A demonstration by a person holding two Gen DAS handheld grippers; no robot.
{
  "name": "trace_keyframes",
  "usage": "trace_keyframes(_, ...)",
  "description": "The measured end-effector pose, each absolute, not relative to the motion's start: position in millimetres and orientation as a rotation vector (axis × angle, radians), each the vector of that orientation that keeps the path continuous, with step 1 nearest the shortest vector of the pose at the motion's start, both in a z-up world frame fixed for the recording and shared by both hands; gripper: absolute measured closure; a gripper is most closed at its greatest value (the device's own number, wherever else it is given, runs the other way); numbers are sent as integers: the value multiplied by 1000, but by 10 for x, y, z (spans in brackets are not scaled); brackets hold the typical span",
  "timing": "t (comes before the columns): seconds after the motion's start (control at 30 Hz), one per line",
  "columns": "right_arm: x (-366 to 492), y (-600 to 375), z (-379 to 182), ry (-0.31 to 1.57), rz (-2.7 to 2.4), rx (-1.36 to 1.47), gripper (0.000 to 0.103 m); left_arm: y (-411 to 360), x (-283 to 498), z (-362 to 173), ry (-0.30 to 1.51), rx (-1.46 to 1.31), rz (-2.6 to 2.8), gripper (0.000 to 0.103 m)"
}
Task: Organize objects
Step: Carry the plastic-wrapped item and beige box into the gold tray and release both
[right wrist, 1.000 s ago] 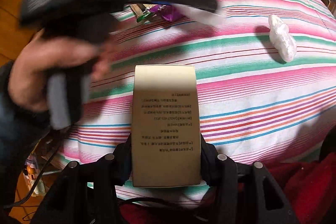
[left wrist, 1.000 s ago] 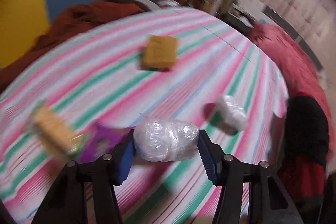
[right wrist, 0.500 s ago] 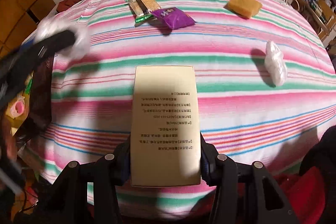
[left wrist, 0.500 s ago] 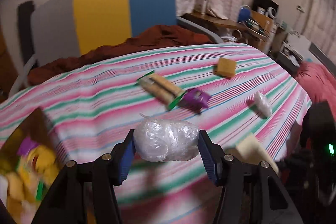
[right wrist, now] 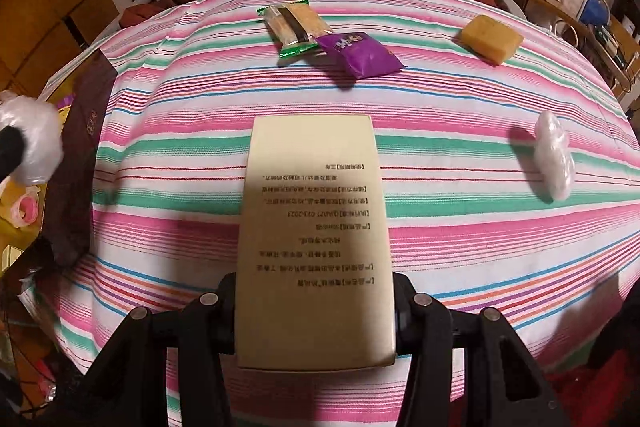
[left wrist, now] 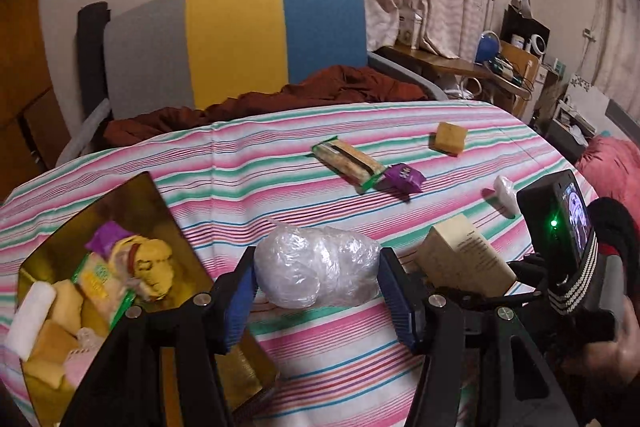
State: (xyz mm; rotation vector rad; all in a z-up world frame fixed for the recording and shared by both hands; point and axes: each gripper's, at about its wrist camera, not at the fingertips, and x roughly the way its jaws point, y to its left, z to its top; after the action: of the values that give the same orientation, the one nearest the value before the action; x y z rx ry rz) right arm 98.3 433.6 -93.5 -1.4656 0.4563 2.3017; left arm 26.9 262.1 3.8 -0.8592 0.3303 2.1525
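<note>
My left gripper (left wrist: 318, 285) is shut on a clear plastic-wrapped bundle (left wrist: 316, 271), held above the striped tablecloth (left wrist: 320, 339) just right of a gold open box (left wrist: 120, 283) filled with snacks. My right gripper (right wrist: 314, 311) is shut on a cream printed box (right wrist: 314, 239), seen in the left wrist view as the cream box (left wrist: 464, 259) at the right. On the cloth lie a green-edged biscuit pack (right wrist: 292, 27), a purple packet (right wrist: 360, 53), a yellow sponge block (right wrist: 490, 39) and a second wrapped bundle (right wrist: 554, 159).
A chair with grey, yellow and blue panels (left wrist: 240, 39) stands behind the table with a rust-brown cloth (left wrist: 280, 99) over it. A cluttered desk (left wrist: 480, 67) is at the back right. A person's hand (left wrist: 612, 355) holds the right gripper. The gold box's brown lid (right wrist: 80, 155) shows at left.
The left gripper has swung left with the wrapped bundle, bringing the gold box into view beside it. The right gripper has shifted slightly with the cream box still held.
</note>
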Motion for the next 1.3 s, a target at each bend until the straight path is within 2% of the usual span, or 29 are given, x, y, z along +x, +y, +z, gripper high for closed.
trace_keyframes(0.27, 1026, 4316, -909, 480, 2309, -1439, 52, 2283, 274, 75, 290, -863, 2216, 43)
trace_keyframes(0.5, 1035, 4315, -862, 630, 2344, -1408, 52, 1981, 219, 123, 246, -863, 2270, 43)
trace_keyframes(0.67, 929, 4156, -744, 649, 2396, -1405, 52, 1757, 162, 103, 214, -880, 2304, 42)
trace_keyframes(1.07, 399, 3387, -246, 517, 2663, -1395, 52, 912, -37, 84, 51, -937, 2456, 42)
trace_keyframes(1.3, 170, 2892, -171, 434, 2789, -1422, 52, 354, -131, 3, -50, -988, 2566, 42)
